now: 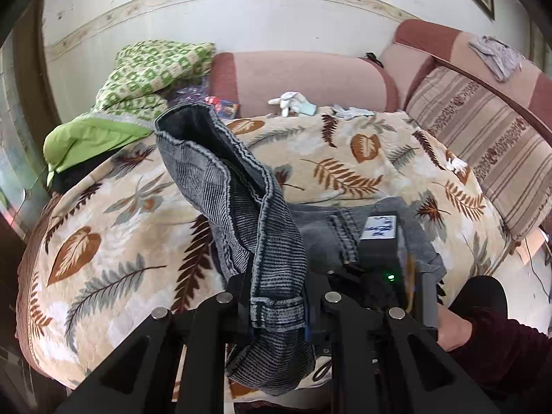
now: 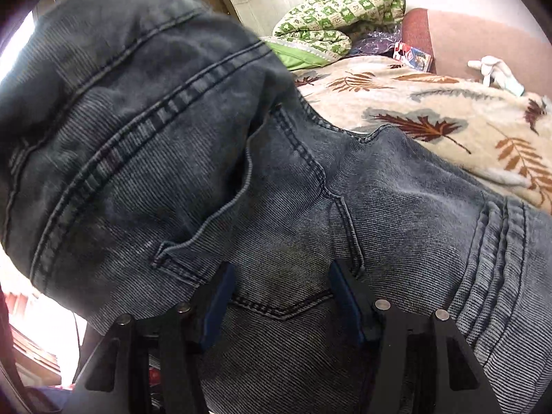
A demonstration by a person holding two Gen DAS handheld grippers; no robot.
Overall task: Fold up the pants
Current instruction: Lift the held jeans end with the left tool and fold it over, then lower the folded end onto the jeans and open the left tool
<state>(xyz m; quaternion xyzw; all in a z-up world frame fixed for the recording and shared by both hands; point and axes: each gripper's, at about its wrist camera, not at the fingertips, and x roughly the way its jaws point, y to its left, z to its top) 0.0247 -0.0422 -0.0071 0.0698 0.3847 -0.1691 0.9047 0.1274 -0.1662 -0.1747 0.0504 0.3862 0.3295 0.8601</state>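
Denim, dark grey and ribbed, fills the left wrist view: the left gripper [image 1: 277, 310] has its fingers closed on a hemmed end of the pants [image 1: 241, 200], which rise from it in a loose column above the leaf-print blanket [image 1: 345, 158]; lifting that end, I judge, frees it to be carried over the rest of the garment for a fold; the other part of the pants lies flat on the blanket, on the near side by the person's sleeve [image 1: 500, 338], with the right gripper's dark body resting over it; at the far edge of the blanket sit a green patterned quilt [image 1: 155, 69] and a small white toy [image 1: 289, 101], well apart from the pants.

Seen from the right wrist, the right gripper [image 2: 281, 300] holds its fingers wide apart, closing on nothing; between them lies the seat of the pants with its pocket stitching; whether the pads touch the cloth I cannot tell; it probably sits there to pin the garment against the blanket while the other end travels; the raised denim looms at upper left, and the blanket shows beyond it.
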